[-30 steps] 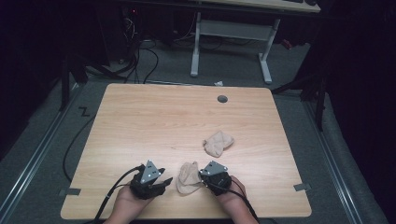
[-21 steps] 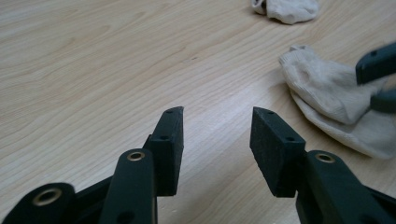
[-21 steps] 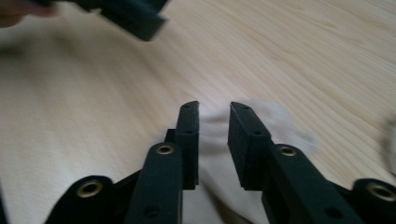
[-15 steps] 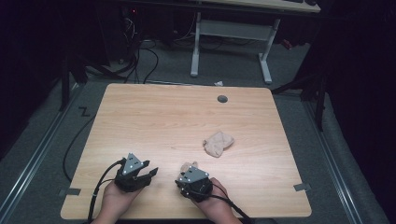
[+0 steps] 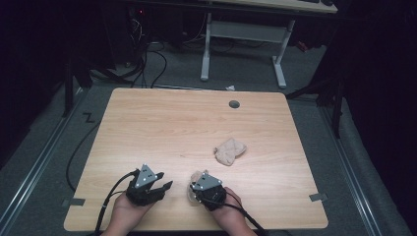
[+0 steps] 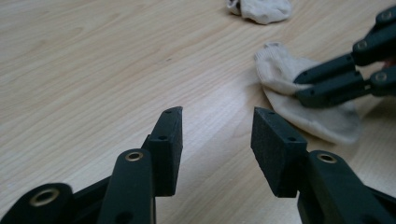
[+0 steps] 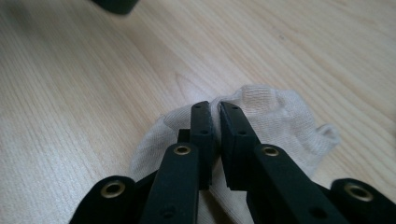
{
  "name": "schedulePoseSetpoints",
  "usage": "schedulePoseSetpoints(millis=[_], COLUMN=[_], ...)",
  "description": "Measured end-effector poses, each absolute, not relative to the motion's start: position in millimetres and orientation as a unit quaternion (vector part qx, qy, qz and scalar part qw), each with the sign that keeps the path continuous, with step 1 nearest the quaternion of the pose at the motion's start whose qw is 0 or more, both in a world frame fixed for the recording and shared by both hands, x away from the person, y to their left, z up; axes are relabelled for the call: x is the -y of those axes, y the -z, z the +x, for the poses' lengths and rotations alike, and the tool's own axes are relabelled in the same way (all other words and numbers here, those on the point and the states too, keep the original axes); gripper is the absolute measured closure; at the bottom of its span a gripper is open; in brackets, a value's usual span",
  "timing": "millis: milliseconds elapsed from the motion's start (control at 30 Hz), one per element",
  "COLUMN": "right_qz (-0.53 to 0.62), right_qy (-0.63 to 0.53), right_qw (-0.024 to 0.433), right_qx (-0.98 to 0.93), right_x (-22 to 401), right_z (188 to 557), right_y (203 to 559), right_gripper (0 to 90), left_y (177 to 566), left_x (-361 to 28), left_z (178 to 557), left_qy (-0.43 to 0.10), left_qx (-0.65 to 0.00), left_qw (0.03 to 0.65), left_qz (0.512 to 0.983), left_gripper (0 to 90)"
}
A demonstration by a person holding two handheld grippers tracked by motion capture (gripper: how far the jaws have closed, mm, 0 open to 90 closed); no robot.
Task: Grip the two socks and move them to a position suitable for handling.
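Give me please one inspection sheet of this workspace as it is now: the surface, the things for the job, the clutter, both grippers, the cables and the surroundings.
Surface: wooden table, pale grain, with a round grommet hole near the far edge.
Job's things: two pale socks. The near sock lies flat at the front edge; the far sock sits bunched up, right of centre.
Clutter: nothing seen on the table.
Left gripper: jaws apart, nothing between them, low over bare wood.
Right gripper: jaws closed on a fold of the near sock.
Cables: a black cable trails from the left gripper off the front edge; more lie on the floor behind the table.
Surroundings: dark room, grey floor, white desk legs beyond the table.
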State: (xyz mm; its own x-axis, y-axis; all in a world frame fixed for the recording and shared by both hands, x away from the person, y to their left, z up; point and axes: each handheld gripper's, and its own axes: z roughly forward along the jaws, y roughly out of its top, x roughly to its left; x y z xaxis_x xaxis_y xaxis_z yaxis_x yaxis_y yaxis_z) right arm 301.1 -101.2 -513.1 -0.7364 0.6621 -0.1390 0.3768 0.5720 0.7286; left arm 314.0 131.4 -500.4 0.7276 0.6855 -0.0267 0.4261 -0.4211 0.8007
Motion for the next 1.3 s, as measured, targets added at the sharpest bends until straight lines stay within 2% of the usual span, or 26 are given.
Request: schedulePoseSetpoints(millis=[333,533,933,1067,1300], right_qz=[0.312,0.309,0.307,0.307,0.344], right_qy=[-0.378,-0.379,-0.382,-0.375,-0.423], right_qw=[0.204,0.191,0.193,0.193,0.195], right_qx=[-0.847,-0.851,-0.850,-0.853,-0.816], right_x=[109,107,106,105,126], right_z=[299,299,299,299,300], right_y=[505,509,507,509,495], right_gripper=[84.1,83.8,82.3,85.3,84.9], left_y=[500,501,501,501,502], left_x=[-116,-118,-119,-119,-99], left_z=[304,306,307,306,302], left_qy=[-0.154,-0.152,-0.150,-0.148,-0.106], left_qx=[-0.310,-0.314,-0.314,-0.315,-0.300], left_qw=[0.415,0.416,0.416,0.419,0.434], left_qz=[0.841,0.840,0.840,0.839,0.843], left_gripper=[53.6,53.6,53.5,53.6,59.8])
